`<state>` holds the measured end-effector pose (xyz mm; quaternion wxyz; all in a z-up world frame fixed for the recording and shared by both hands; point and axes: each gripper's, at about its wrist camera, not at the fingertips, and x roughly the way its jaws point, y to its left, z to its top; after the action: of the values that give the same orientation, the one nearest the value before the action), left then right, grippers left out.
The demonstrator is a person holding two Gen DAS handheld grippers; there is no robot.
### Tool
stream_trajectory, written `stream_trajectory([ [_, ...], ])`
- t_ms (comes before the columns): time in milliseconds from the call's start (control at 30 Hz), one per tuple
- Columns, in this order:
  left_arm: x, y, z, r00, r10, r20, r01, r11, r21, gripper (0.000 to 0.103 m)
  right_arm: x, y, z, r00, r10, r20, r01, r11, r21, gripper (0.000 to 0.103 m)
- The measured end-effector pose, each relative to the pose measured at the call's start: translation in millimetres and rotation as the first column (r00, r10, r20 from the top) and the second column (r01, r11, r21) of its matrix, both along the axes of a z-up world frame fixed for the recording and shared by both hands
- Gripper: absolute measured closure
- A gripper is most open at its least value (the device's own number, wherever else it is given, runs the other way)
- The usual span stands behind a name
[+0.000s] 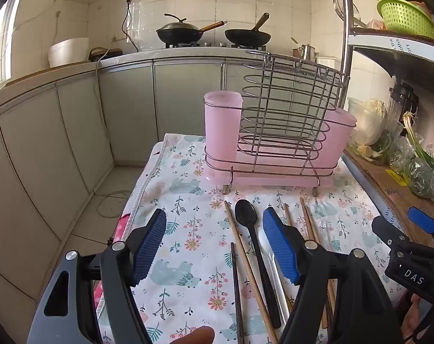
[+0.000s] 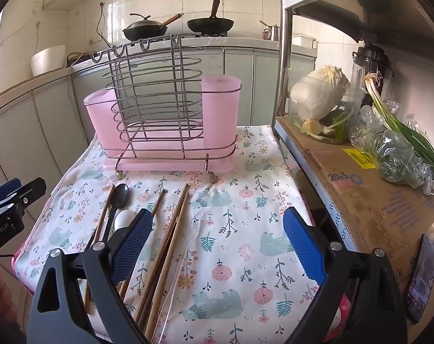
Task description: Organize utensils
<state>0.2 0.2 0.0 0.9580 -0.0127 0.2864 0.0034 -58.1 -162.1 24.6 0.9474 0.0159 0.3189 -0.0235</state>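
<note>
1. Utensils lie in a loose row on the worktop, on a cotton-look floral cloth printed with pale blue bears and pink flowers.
2. Left gripper hangs with its ribbed blue rubber pads spread wide and nothing between them but cloth and cutlery lying below; it grips nothing.
3. Under and just ahead of its right pad lie a glossy black plastic spoon with an oval bowl, a white spoon partly hidden by the pad, slim wooden chopsticks and one dark chopstick.
4. Right gripper is likewise fully spread and empty, over bare cloth.
5. Beside its left pad a bundle of long brown wooden chopsticks points away from it; left of that pad lie the black and white spoons.
6. Well ahead of both grippers stands the utensil rack: a chrome wire frame with looped hooks, a frosted pink plastic cup at each end and a pink drip tray beneath.
7. Right of the right gripper, a cardboard-lined shelf carries a cabbage in a clear bowl and bagged greens.
</note>
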Motion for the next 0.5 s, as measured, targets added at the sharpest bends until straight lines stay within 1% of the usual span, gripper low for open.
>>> stream_trajectory([
  [500,1.0,-1.1,-1.1,1.0,0.005,0.006,-0.005,1.0,0.001,0.034,0.1,0.9,-0.3,1.0,0.001,0.0,-0.001,1.0,0.0,0.01],
])
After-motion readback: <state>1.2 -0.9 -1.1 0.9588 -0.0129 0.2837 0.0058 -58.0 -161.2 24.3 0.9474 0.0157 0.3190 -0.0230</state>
